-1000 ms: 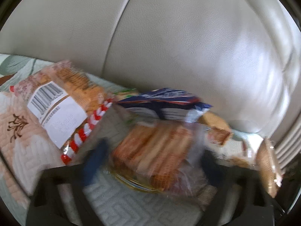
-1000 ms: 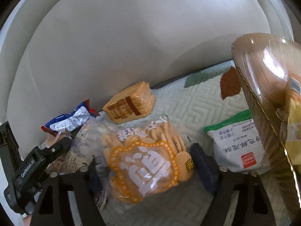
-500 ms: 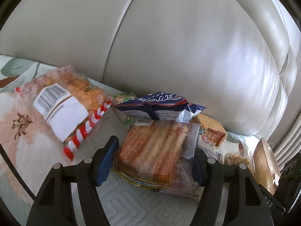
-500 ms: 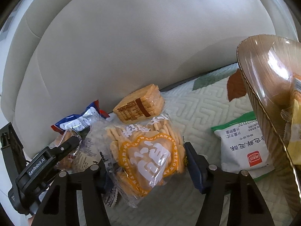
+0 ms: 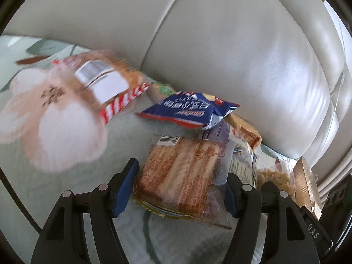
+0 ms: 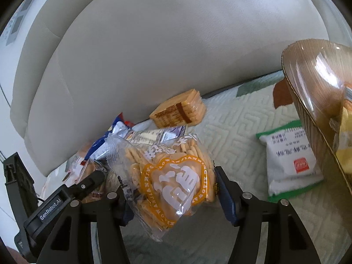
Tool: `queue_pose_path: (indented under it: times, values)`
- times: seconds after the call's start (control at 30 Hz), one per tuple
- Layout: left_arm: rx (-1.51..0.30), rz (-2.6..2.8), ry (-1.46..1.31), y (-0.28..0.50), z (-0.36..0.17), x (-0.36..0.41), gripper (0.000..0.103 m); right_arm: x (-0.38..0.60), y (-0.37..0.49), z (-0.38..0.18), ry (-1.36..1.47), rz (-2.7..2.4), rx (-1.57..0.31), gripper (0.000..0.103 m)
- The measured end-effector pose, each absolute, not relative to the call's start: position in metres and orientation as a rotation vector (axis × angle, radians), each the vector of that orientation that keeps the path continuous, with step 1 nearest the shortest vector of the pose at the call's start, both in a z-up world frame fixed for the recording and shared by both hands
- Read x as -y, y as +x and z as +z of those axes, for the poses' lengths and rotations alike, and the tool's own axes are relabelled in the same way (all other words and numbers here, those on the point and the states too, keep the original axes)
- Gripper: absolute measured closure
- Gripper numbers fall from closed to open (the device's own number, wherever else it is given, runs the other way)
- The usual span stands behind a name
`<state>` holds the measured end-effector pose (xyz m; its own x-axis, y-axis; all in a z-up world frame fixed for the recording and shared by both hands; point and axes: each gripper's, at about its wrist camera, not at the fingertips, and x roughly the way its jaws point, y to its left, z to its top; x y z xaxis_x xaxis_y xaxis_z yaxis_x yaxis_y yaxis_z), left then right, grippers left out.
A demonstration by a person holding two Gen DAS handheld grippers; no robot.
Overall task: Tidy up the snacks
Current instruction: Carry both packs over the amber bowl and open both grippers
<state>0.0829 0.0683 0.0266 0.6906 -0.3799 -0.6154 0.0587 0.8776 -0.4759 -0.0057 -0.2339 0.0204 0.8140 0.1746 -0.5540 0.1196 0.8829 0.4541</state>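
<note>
My left gripper (image 5: 182, 173) is shut on a clear packet of brown wafer sticks (image 5: 182, 176); both blue pads press its sides low on the sofa seat. In the right wrist view my right gripper (image 6: 171, 182) is closing its jaws on a clear bag of round crackers with an orange emblem (image 6: 171, 178), which hangs tilted between the pads, its lower corner off the cover. The left gripper's body (image 6: 66, 198) shows at the lower left of that view. A ribbed brown bowl (image 6: 312, 81) with yellow packets inside fills the right edge.
A blue packet (image 5: 189, 110), a blurred orange bag with a barcode (image 5: 99, 83) and a tan cracker pack (image 6: 180, 110) lie against the grey sofa back (image 6: 154, 55). A white green-edged packet (image 6: 290, 156) lies on the quilted cover (image 6: 237, 127) by the bowl.
Both pairs of jaws have narrowed onto their packets. The cracker bag has risen and tilted in the right gripper. The left wrist view has swung, and the orange bag has slid toward the left edge.
</note>
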Motion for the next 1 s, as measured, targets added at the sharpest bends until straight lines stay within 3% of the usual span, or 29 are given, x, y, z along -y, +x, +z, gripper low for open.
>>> queue_pose_path:
  times: [0.73,1.0]
  values:
    - [-0.731,-0.160,-0.465,0.006,0.063,-0.083,0.038,0.194,-0.075,0.094,0.358,0.170,-0.549,0.043]
    - [-0.701,-0.163,-0.385,-0.003,0.111,-0.059,0.038,0.216,-0.092,0.139,0.383,0.179,-0.457,0.043]
